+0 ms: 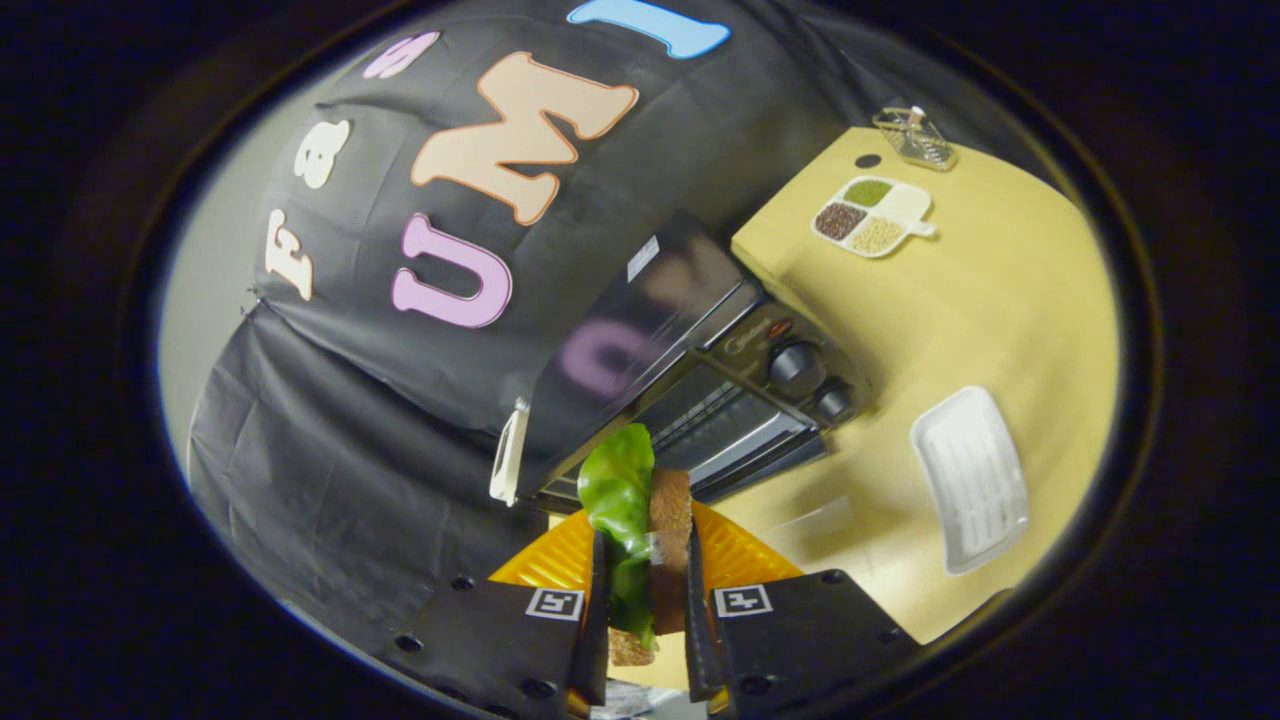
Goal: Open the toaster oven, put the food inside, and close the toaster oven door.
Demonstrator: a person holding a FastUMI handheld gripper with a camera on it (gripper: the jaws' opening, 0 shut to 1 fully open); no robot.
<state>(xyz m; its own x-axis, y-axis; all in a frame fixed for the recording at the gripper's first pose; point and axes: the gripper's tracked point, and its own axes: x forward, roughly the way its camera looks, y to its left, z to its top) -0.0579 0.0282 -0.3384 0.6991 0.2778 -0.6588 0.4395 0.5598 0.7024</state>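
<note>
The claw [645, 600] is clamped on a sandwich [640, 520] with green lettuce, both fingers pressing its sides, above an orange plate [740, 555]. Just beyond stands the toaster oven [690, 370] on the yellow worktop [1000, 320]. Further right lies a white tray [970, 480].

A black cloth wall [400, 430], creased and hung in folds, backs the booth; a pale plain wall [205, 290] shows beside its edge. A yellow tabletop [1010, 320] meets the cloth. On it rest a divided dish of grains [872, 216], a clear container [915, 136] and a white ribbed tray [970, 478].
</note>
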